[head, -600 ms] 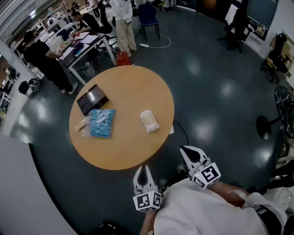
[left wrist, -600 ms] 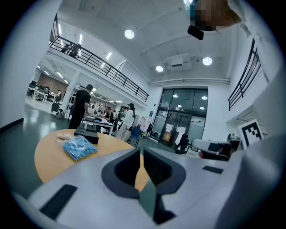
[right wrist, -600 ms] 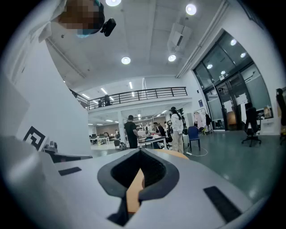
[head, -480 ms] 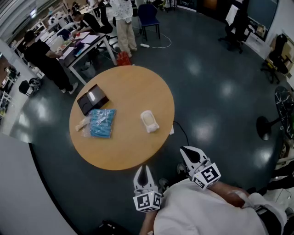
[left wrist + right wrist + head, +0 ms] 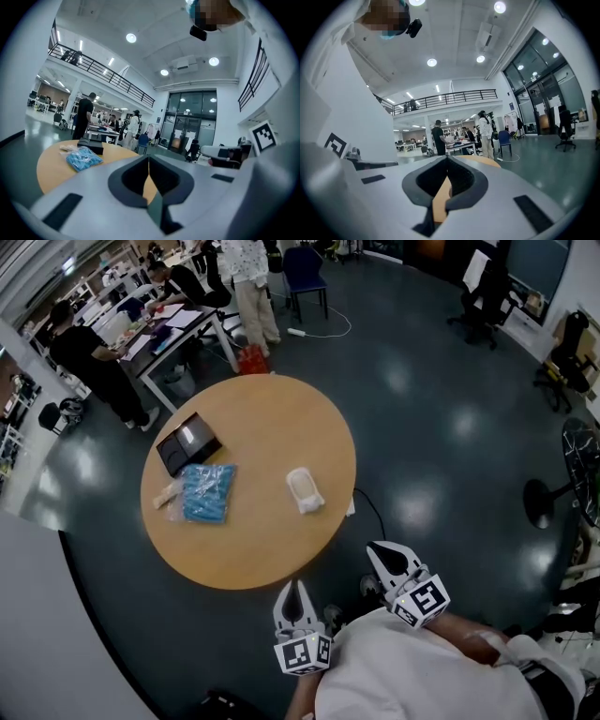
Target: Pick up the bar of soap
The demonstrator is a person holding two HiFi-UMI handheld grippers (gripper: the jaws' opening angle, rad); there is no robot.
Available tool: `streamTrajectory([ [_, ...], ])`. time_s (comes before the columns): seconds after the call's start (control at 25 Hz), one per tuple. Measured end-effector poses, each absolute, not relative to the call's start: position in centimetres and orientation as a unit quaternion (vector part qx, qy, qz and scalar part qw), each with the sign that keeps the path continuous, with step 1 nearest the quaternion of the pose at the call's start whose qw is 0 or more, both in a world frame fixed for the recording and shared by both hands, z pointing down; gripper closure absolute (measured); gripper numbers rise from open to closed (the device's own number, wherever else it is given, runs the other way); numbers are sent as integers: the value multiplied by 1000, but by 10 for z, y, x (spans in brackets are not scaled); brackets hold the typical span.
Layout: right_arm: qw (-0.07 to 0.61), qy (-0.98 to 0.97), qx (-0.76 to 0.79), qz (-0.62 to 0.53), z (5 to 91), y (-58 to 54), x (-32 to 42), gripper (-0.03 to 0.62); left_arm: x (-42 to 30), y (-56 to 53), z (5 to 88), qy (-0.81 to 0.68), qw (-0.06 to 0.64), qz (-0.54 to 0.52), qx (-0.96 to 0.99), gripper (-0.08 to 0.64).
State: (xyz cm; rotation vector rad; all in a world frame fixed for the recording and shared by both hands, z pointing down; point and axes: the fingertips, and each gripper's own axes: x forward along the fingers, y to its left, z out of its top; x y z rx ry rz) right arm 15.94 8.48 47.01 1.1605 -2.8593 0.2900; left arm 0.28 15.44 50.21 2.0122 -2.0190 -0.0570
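While left gripper (image 5: pixel 296 584) and right gripper (image 5: pixel 377 549) hang closed, empty, a round table (image 5: pixel 272 423) stands on glossy floor (image 5: pixel 441 427).

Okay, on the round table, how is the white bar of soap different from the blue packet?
The white rounded bar of soap is pale; the blue plastic packet is bright. The soap covers less tabletop than the packet. The soap lies alone toward the right, the packet close to a flat black box on the left. Both lie flat on the round wooden table.
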Motion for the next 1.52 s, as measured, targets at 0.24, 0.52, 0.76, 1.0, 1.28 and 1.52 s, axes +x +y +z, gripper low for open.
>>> streamTrajectory([
  [0.24,18,-923,372,92,469,77,167,578,2,153,505,-721,145,-29,677,555],
  [0.52,24,-936,333,109,487,62,163,579,7,144,517,-744,156,-22,649,555],
  [0.76,29,-939,320,125,498,28,134,580,-13,121,514,-762,160,-14,627,555],
  [1.0,37,-928,349,122,511,-17,88,580,-61,68,517,-747,159,-21,646,555],
  [1.28,81,-898,411,131,547,-58,52,580,-97,13,518,-692,160,-23,703,555],
  [1.52,131,-885,421,148,589,-87,36,580,-104,-14,526,-675,160,-21,720,555],
])
